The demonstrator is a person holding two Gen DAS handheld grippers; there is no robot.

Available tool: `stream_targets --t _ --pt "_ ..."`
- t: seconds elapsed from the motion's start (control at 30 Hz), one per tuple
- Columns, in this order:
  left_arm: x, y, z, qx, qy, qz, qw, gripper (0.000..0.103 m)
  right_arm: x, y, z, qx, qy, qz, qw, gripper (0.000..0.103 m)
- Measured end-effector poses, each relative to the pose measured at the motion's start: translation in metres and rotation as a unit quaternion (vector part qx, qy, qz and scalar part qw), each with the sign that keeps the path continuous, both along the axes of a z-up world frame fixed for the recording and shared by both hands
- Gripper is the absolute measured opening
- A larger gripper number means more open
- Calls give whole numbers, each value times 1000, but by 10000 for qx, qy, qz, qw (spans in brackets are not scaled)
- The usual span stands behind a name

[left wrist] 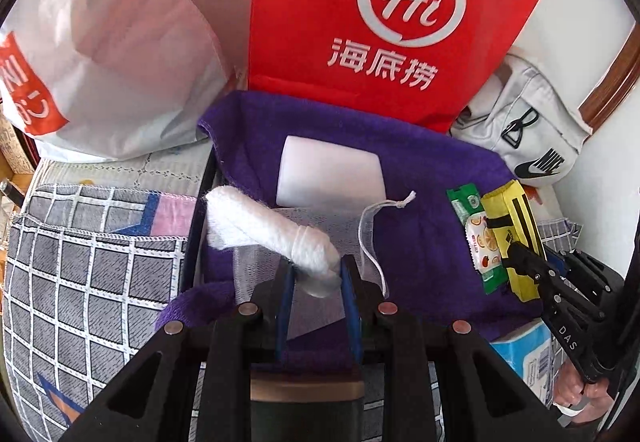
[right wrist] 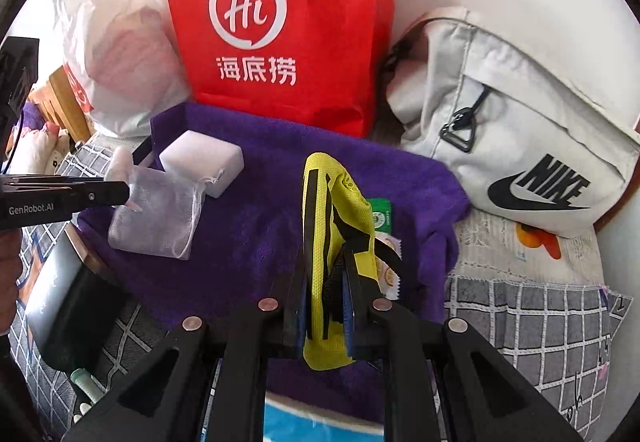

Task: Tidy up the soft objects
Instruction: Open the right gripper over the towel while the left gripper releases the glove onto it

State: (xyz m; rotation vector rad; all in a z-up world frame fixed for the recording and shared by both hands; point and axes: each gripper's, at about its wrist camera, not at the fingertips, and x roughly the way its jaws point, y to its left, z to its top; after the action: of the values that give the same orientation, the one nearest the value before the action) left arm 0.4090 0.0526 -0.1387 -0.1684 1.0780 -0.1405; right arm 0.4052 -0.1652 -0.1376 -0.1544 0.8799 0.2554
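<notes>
Jaws of our left gripper (left wrist: pixel 316 274) squeeze one end of the white roll (left wrist: pixel 268 232), which points up and left over the mesh bag (right wrist: pixel 154 215). Our right gripper (right wrist: pixel 324 278) pinches the yellow pouch (right wrist: pixel 334 242), off to the right on the purple towel (right wrist: pixel 256 234).

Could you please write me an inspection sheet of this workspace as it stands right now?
Surface: purple towel spread over a grey checked bedcover.
Job's things: white rolled cloth over a mesh drawstring pouch; white foam block on the towel; yellow-and-black fabric item.
Clutter: green snack packet; tissue pack.
Grippers: left gripper shut on the rolled cloth's end; right gripper shut on the yellow item.
Cables: nothing seen.
Surroundings: red paper bag, white plastic bag, white Nike backpack behind the towel.
</notes>
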Motion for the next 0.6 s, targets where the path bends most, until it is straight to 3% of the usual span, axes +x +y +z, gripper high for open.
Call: stream_targets --t 0.33,0.4,0.47,0.6 --pt "12 -11 -12 -124 238 -119 9996 24 12 11 -7 93 183 218 9996 22" --pt "14 -12 -14 -167 300 -150 9993 24 12 11 -8 177 236 258 9992 42" --pt "15 -12 -16 -205 396 -151 9989 27 10 9 -6 333 184 302 9988 50" --pt "12 -10 -11 -220 373 -130 9990 49 4 4 4 629 101 285 9976 55"
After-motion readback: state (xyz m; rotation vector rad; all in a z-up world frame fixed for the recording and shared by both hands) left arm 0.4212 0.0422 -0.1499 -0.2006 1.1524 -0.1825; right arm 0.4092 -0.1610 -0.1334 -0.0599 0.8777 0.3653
